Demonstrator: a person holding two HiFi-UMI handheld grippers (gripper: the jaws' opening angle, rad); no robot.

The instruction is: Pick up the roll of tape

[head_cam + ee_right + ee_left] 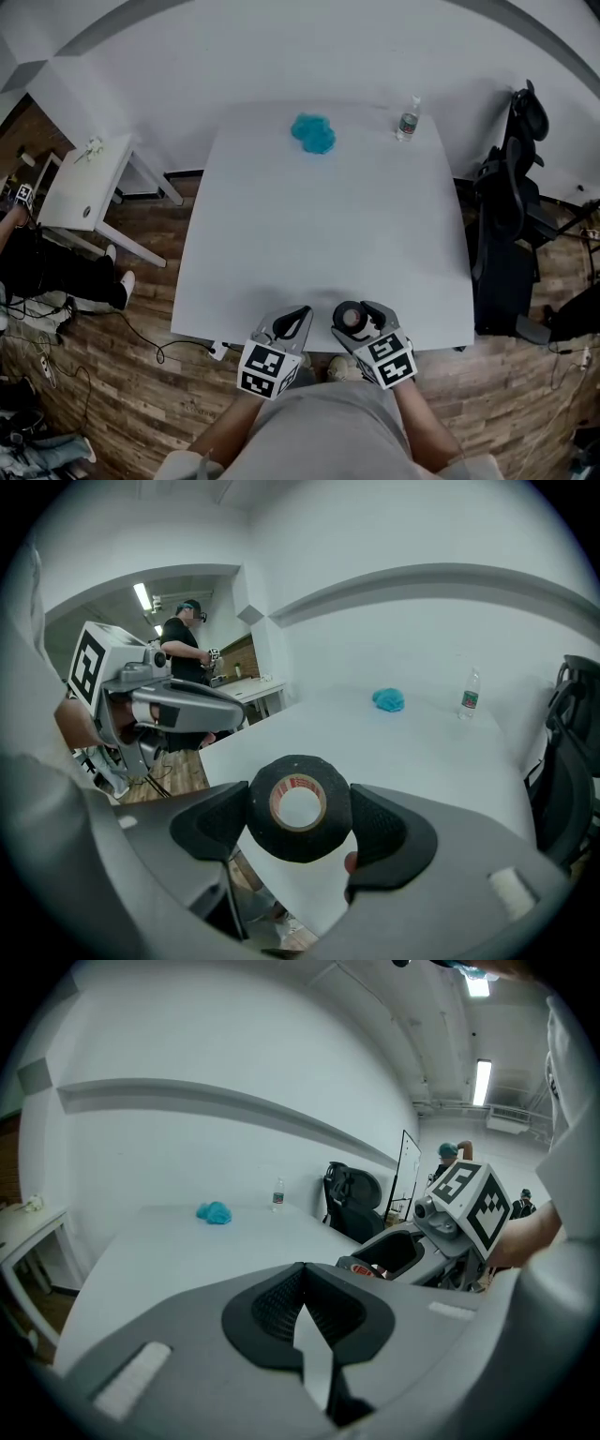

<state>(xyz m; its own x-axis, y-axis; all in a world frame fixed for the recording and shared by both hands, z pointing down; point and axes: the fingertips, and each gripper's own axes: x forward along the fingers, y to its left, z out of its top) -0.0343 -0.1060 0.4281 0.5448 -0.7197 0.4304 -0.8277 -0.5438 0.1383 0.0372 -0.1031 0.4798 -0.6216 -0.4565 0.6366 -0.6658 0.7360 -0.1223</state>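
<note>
Black ribbed pads of the left gripper (303,1271) meet at their tips with nothing between them. It hangs at 6 o'clock, off the near edge of the white table (309,234). Just to its right, the right gripper (298,817) clamps the black roll of tape (272,841) across its outer band, with one pad at the roll's 9 o'clock and the other at 3 o'clock. The roll looks lifted clear, above that same near edge.

It is probably light. Its tan cardboard core should keep it stiff under a squeeze, and the matt wound surface ought to resist slipping, so a hold across the diameter seems sound.

Red print rings the core but is too small to read. The label on the small clear plastic bottle (407,120), at 1 o'clock, is likewise illegible.
</note>
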